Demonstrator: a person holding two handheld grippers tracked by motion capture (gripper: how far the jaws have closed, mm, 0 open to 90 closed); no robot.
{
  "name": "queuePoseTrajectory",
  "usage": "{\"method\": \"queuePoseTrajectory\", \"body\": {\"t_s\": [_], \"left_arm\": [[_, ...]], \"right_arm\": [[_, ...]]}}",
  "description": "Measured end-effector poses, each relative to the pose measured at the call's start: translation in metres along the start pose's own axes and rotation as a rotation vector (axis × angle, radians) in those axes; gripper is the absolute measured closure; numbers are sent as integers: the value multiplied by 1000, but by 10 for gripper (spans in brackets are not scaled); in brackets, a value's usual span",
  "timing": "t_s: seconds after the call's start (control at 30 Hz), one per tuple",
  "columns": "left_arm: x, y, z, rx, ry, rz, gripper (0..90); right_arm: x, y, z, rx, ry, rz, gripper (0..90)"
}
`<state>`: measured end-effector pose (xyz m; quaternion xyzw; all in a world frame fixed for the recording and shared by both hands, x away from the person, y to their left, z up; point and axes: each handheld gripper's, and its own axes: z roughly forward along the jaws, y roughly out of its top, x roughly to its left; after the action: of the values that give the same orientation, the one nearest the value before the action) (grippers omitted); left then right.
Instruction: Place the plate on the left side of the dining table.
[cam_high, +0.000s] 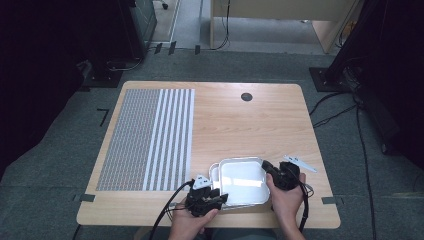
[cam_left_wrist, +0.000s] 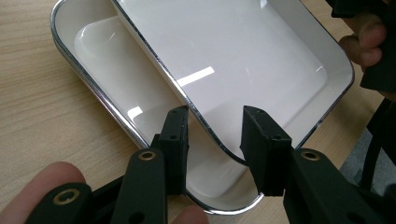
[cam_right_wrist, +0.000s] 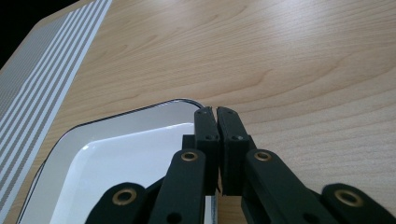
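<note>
Two white trays with chrome rims lie stacked askew near the table's front edge. The upper tray (cam_high: 242, 180) (cam_left_wrist: 243, 60) (cam_right_wrist: 121, 163) rests over the lower tray (cam_high: 214, 173) (cam_left_wrist: 102, 51), which sticks out to the left. My left gripper (cam_high: 219, 197) (cam_left_wrist: 215, 135) straddles the upper tray's near left corner. Both its pads touch the corner's rim, and the left jaw sits inside the lower tray. My right gripper (cam_high: 266, 166) (cam_right_wrist: 215, 114) is shut on the thin rim of the upper tray at its far right corner.
A grey and white striped mat (cam_high: 145, 140) (cam_right_wrist: 42, 93) covers the table's left part. A round cable hole (cam_high: 246, 96) sits near the far edge. Bare wood (cam_high: 240, 125) stretches beyond the trays. Cables lie on the floor at the right.
</note>
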<state>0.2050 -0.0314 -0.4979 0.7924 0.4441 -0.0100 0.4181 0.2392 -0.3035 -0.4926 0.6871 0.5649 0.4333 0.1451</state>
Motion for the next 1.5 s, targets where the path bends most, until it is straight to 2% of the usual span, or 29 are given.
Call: {"method": "queuePoseTrajectory", "body": {"t_s": [0.13, 0.17, 0.27, 0.37, 0.57, 0.7, 1.0, 1.27, 1.5], "left_arm": [[1, 2, 0, 7, 13, -15, 671], [1, 3, 1, 15, 17, -24, 695], [3, 9, 0, 20, 17, -51, 714], [3, 15, -2, 25, 29, -47, 730], [8, 20, -7, 31, 27, -44, 758], [11, 20, -9, 42, 20, -48, 764], [21, 26, -21, 25, 10, -51, 771], [27, 31, -31, 9, 15, -55, 778], [38, 35, -42, -9, 15, -78, 781]], "right_arm": [[1, -2, -1, -12, -6, 6, 892], [0, -2, -1, -11, -2, 24, 891], [-2, -1, -1, -8, 7, 37, 892], [-5, 0, -3, -2, 13, 67, 893], [1, 2, -6, -5, 2, 30, 897], [4, 3, -7, -5, 4, 24, 897], [14, 12, 0, 7, 27, 52, 899], [26, 16, 2, -6, 35, 49, 899], [40, 22, 8, -7, 39, 37, 899]]}}
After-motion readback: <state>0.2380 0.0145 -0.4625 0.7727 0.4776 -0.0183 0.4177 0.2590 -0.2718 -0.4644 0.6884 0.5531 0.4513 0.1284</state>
